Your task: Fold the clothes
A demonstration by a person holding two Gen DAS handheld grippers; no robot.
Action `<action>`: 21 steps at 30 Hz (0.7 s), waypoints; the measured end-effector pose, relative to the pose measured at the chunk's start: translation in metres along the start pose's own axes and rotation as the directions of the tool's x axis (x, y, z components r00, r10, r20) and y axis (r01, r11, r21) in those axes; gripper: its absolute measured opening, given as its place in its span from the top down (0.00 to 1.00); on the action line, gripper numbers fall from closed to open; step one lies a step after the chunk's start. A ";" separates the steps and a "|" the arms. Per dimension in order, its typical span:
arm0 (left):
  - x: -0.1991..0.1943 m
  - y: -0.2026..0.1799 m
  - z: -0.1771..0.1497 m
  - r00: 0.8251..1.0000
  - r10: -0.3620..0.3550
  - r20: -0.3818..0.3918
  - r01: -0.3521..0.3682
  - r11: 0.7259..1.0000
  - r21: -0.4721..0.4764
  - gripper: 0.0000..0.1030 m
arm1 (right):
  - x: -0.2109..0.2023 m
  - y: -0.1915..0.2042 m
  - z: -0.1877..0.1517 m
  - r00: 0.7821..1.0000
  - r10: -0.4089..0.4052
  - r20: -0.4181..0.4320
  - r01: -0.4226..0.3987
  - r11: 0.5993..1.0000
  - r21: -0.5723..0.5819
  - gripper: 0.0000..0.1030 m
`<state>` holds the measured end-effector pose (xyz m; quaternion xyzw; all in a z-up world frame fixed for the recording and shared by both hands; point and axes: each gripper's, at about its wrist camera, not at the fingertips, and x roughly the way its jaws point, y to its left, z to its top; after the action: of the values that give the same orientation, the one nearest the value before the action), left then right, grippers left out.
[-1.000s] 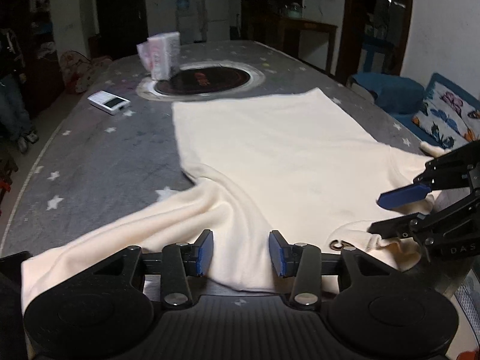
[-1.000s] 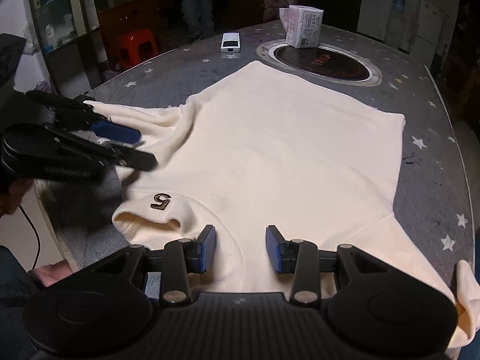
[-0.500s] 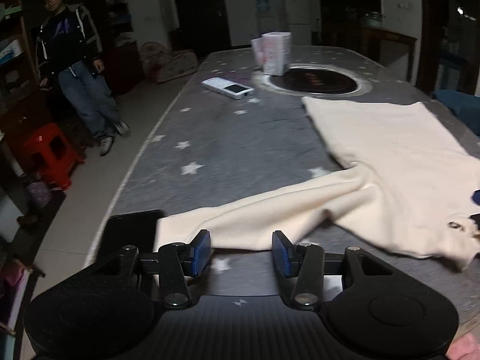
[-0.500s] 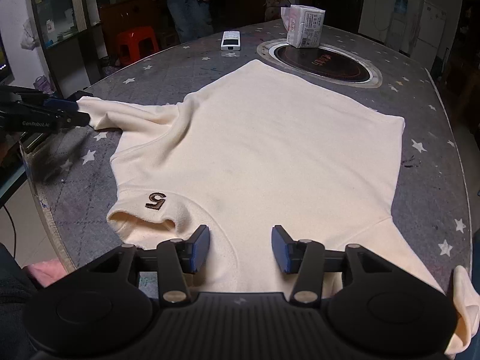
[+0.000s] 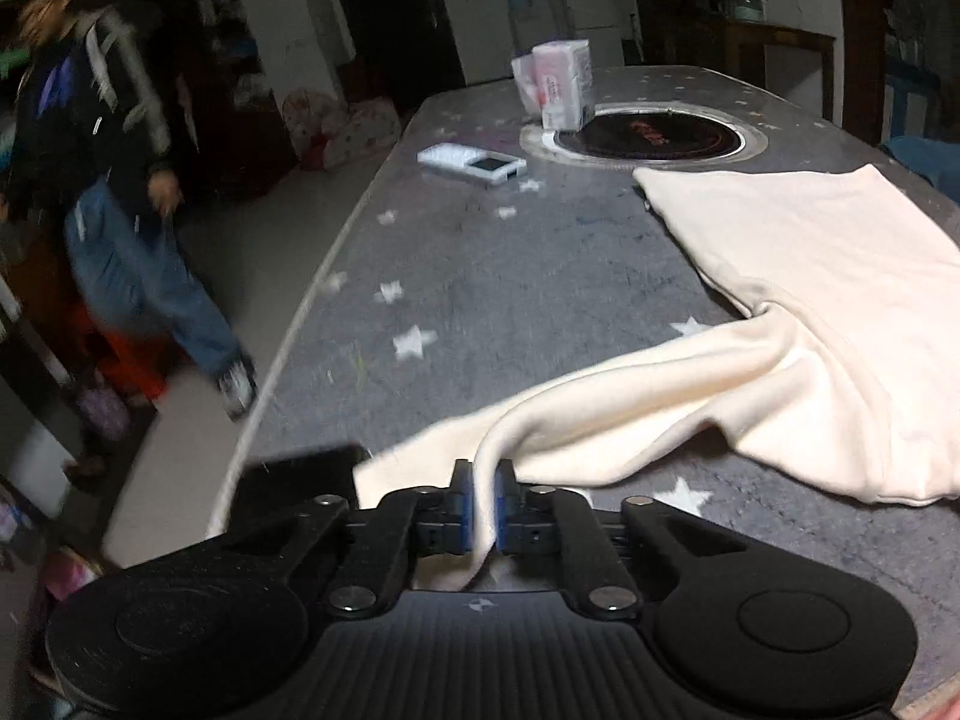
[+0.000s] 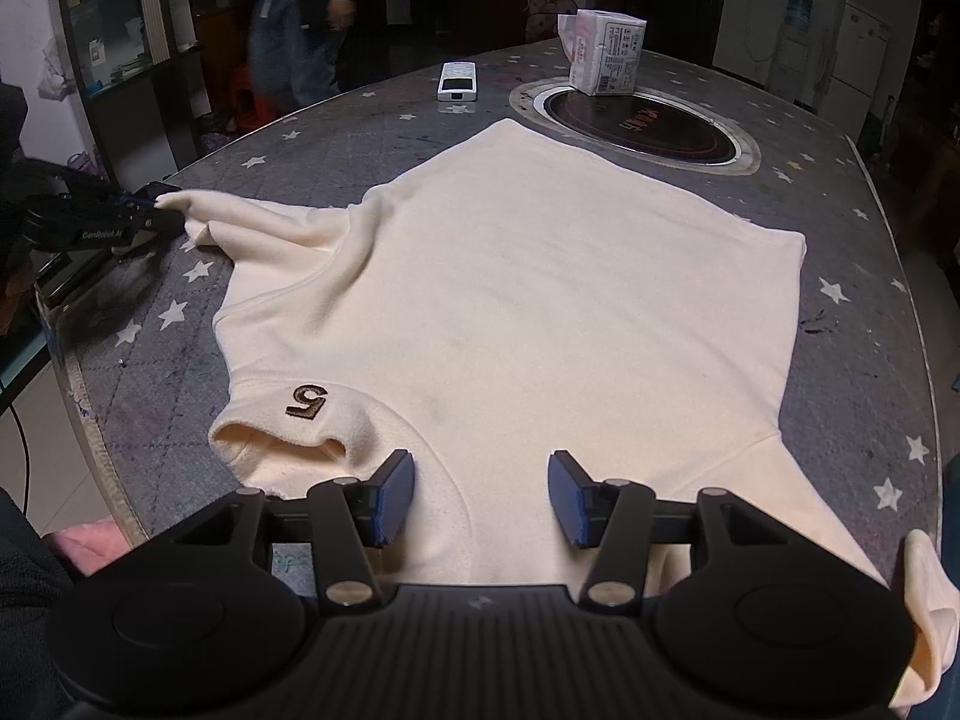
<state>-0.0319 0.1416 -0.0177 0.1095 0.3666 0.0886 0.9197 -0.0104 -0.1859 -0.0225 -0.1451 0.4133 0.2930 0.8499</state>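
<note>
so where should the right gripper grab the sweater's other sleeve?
At the cuff end, draped over the table edge at the right gripper's right. Come in from that side: the cuff hangs free, so open jaws can straddle it, mirroring the left gripper's hold.

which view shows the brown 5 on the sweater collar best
The right wrist view. The brown 5 sits in plain sight on the collar of the cream sweater, near the open right gripper. The left wrist view shows only the sleeve, pinched in the shut left gripper; the 5 is out of frame.
</note>
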 end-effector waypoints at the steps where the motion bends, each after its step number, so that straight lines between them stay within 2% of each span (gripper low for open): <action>1: -0.003 -0.001 0.003 0.999 0.023 0.022 -0.023 1.000 0.014 0.94 | 0.000 0.000 0.000 1.000 0.000 0.001 0.000 1.000 0.001 0.51; 5: -0.013 0.000 0.012 0.990 0.105 0.095 -0.110 0.992 0.054 0.94 | 0.000 0.000 -0.001 1.000 0.000 0.004 0.000 1.000 0.002 0.50; 13: 0.001 -0.001 0.008 0.990 0.127 0.060 -0.132 0.988 0.086 0.93 | 0.000 -0.001 -0.002 1.000 -0.005 0.007 0.005 1.000 0.006 0.47; 18: 0.004 0.001 0.008 0.987 0.150 0.050 -0.154 0.985 0.083 0.86 | 0.000 -0.001 -0.001 1.000 -0.006 0.006 0.006 1.000 0.007 0.46; 21: 0.004 0.003 0.007 0.983 0.177 0.050 -0.180 0.980 0.080 0.77 | 0.001 -0.002 -0.001 1.000 -0.009 0.006 0.009 1.000 0.007 0.44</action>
<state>-0.0241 0.1447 -0.0142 0.1824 0.3388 0.1529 0.9103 -0.0097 -0.1873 -0.0236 -0.1432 0.4110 0.2880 0.8530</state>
